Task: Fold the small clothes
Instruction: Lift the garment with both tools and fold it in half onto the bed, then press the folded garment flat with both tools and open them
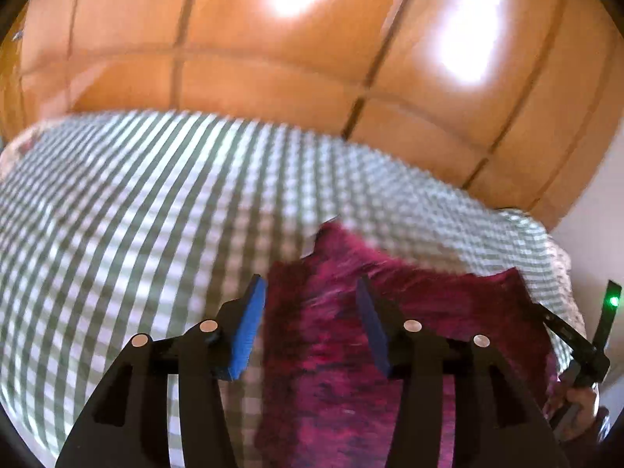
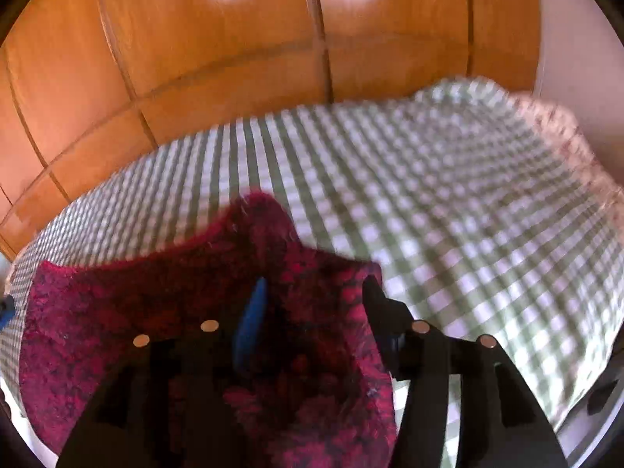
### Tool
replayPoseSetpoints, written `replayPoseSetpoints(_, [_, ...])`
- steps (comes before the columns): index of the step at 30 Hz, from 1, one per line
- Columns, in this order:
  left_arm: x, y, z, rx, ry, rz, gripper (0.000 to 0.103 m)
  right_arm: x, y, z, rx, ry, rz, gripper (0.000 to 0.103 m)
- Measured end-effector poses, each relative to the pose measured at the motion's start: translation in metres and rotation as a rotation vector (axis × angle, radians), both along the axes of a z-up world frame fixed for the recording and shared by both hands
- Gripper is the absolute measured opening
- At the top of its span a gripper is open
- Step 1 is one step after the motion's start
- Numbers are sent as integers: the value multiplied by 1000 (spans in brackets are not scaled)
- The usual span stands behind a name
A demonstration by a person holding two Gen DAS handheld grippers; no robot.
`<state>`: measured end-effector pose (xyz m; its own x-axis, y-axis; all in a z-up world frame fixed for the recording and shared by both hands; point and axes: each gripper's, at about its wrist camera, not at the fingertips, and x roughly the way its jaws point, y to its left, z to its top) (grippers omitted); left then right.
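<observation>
A small fuzzy magenta garment [image 1: 409, 312] lies on a green-and-white checked cloth [image 1: 136, 214]. My left gripper [image 1: 312, 312] is open, its blue pads [image 1: 245, 331] straddling the garment's left part just above it. In the right wrist view the same garment [image 2: 117, 312] is bunched up with one edge raised. My right gripper [image 2: 312, 319] is open, its fingers [image 2: 251, 327] on either side of the garment's right part. Both views are motion-blurred. The other gripper's body [image 1: 577, 343] shows at the far right of the left wrist view.
The checked cloth [image 2: 468, 202] covers the work surface. Orange wooden panelled doors [image 1: 273, 58] stand close behind it; they also show in the right wrist view [image 2: 195, 58]. A pale wall [image 2: 577, 39] is at the right.
</observation>
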<state>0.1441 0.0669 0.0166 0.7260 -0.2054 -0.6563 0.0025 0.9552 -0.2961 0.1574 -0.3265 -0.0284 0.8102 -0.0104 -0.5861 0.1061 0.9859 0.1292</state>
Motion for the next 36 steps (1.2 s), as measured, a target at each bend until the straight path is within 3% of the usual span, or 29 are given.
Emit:
replayPoseSetpoints(2, [0,-16,7,0,-31,-85,47,-7,19,9,4,-32,84,58])
replayPoseSetpoints(4, [6,-38,4,20,-19,-179,59,-9,44,9,-1,-20,184,60])
replayPoseSetpoints(5, [11,-46,1,38,-5,-203,65,-8,54,7,5,-5,227,60])
replayPoseSetpoints(9, [29,-78,-39,93,122,-286,64,6,97,-16,-53,105,347,60])
replayPoseSetpoints(10, [32,-82,-50,103,157,-295,57,11,105,-25,-77,143,368,59])
replayPoseSetpoints(11, [31,-87,-56,129,166,-297,35,15,111,-32,-102,164,376,51])
replayPoseSetpoints(12, [30,-89,-58,148,156,-296,21,13,112,-35,-116,166,375,44])
replayPoseSetpoints(13, [27,-89,-60,161,134,-297,15,12,115,-36,-125,163,381,37])
replayPoseSetpoints(14, [24,-88,-58,160,109,-298,0,12,114,-34,-108,161,397,19])
replayPoseSetpoints(15, [24,-88,-55,149,99,-302,0,12,114,-32,-99,161,403,9])
replayPoseSetpoints(16, [22,-88,-50,144,76,-297,0,10,115,-25,-115,141,402,6])
replayPoseSetpoints(18, [18,-85,-35,143,9,-290,0,6,117,-17,-114,107,402,5])
replayPoseSetpoints(21, [22,-85,-24,137,-26,-285,0,6,112,-9,-94,61,381,4])
replayPoseSetpoints(28, [54,-89,-77,139,132,-263,0,36,109,-44,-72,154,337,4])
replayPoseSetpoints(32, [51,-77,-73,68,128,-227,0,40,102,-45,-21,148,323,5])
replayPoseSetpoints(36, [36,-63,-59,94,86,-156,0,35,99,-42,-5,135,327,10])
